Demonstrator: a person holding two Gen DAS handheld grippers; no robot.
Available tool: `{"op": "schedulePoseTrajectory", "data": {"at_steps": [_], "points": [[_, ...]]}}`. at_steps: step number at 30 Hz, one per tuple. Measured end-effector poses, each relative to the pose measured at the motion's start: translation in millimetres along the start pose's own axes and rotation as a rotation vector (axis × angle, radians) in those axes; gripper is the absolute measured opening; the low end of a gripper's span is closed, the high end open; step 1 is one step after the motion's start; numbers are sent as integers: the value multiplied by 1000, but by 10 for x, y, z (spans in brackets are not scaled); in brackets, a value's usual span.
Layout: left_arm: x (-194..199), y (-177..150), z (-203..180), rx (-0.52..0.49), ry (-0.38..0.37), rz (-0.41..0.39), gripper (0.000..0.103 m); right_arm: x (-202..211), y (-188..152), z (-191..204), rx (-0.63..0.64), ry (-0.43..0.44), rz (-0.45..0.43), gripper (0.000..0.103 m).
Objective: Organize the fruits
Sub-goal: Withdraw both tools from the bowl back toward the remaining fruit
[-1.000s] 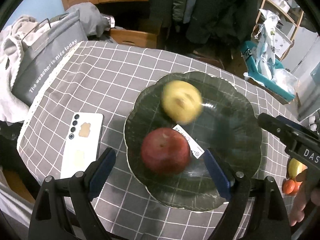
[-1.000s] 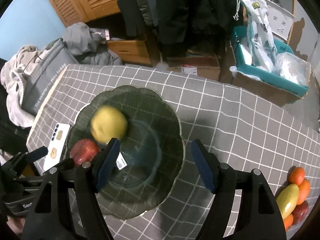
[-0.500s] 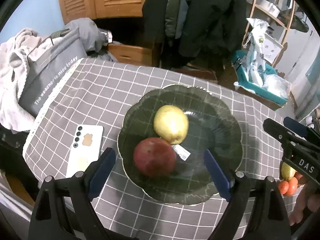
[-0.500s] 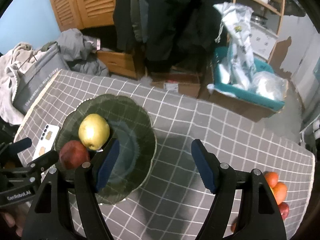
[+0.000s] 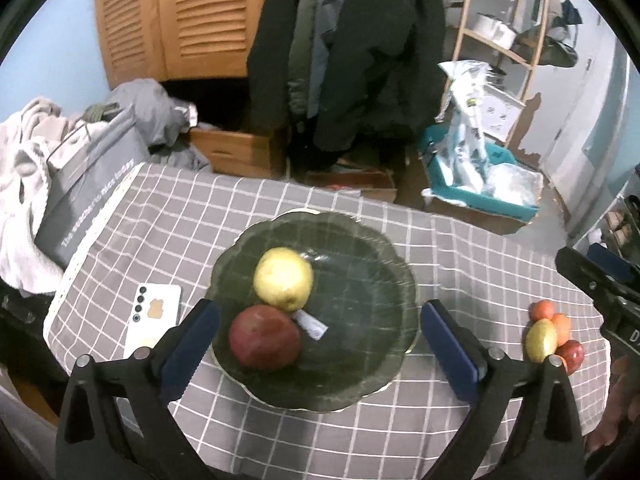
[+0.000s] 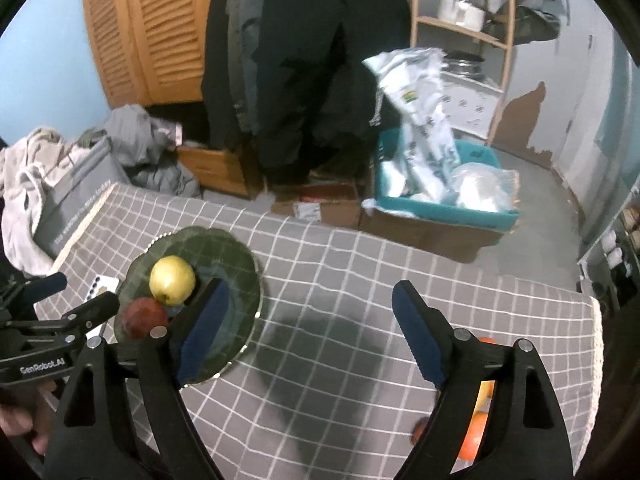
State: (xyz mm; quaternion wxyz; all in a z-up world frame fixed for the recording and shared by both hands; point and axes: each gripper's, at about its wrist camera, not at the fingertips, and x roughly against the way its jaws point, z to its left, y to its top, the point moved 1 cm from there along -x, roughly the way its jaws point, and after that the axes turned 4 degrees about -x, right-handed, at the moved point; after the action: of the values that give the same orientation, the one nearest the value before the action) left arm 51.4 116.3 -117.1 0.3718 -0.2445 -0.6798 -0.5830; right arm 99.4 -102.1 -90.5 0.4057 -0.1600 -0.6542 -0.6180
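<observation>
A dark green scalloped plate [image 5: 368,264] on the grey checked tablecloth holds a yellow pear [image 5: 283,278] and a red apple [image 5: 265,338], touching each other. My left gripper [image 5: 316,344] is open and empty, above the plate's near side. My right gripper [image 6: 308,332] is open and empty, over bare cloth right of the plate [image 6: 240,264]. A small pile of fruit [image 5: 550,332], with oranges, a yellow-green one and a red one, lies at the table's right end. It shows partly behind my right finger [image 6: 476,424].
A white phone [image 5: 154,320] lies left of the plate. A small white label [image 5: 312,322] lies in the plate. A grey bag [image 5: 80,192] and clothes sit off the table's left edge. Boxes and a teal bin [image 6: 440,200] stand on the floor beyond.
Both grippers have pulled back and up from the plate. The yellow pear has settled next to the red apple. The right gripper has swung right over bare cloth.
</observation>
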Motion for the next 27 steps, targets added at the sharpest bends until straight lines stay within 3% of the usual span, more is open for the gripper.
{"op": "schedulePoseTrajectory", "data": {"at_steps": [18, 27], "points": [[329, 110, -877, -134, -132, -68, 102, 785, -266, -928, -67, -125, -86, 89], [357, 89, -1354, -206, -178, -61, 102, 1074, -445, -1419, -110, -215, -117, 89]]}}
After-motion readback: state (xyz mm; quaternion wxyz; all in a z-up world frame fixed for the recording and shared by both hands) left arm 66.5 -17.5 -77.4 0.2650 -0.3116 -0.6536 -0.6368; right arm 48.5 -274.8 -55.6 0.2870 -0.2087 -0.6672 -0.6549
